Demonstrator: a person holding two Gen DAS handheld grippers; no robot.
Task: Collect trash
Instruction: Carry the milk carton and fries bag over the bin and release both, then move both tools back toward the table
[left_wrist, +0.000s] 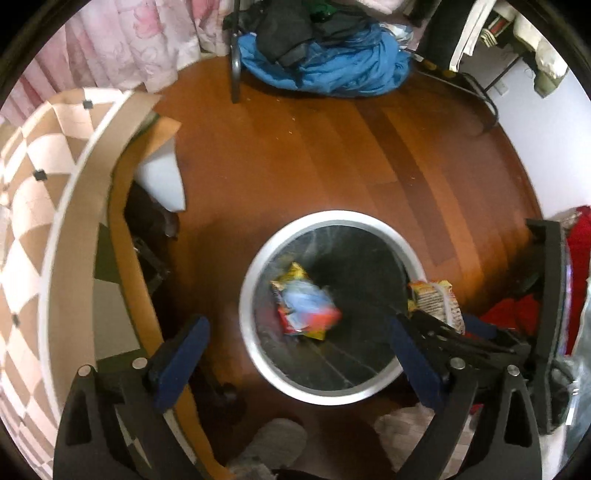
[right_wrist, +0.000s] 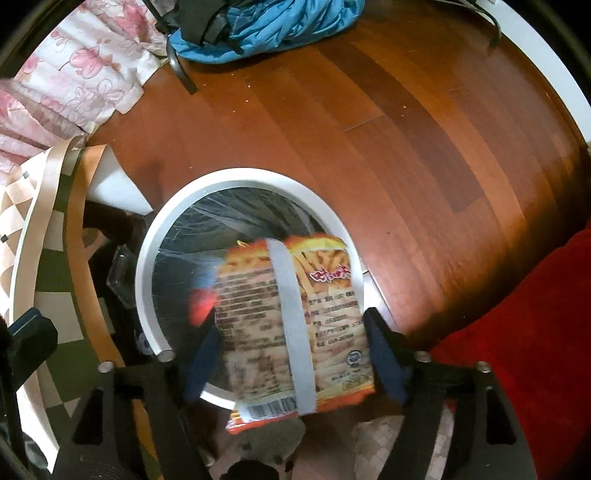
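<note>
A: Starting on the left: the left tool hangs over the bin with its fingers spread wide and nothing between them. Directly below, a crumpled, blurred wrapper sits inside the bin, on or just above the liner; I can't tell which.

B: So that side looks finished. Across to the right?

A: The right tool has a snack bag pinched between its blue pads, one on each long edge of the bag. The jaws stand about as wide as the bag, closed onto it. From the left wrist view, the bag pokes up right at the bin's right rim.

B: Is it over the opening?

A: Mostly. In the right wrist view the bag's top covers the bin mouth, while its bottom end hangs out past the near rim, over the wooden floor.

B: How would you play the drop?

A: I'd carry it further toward the middle of the ring first, then open. It's a light, floppy bag, so releasing near the rim risks it catching and sliding onto the floor. Keep the left tool out of its path.
</note>
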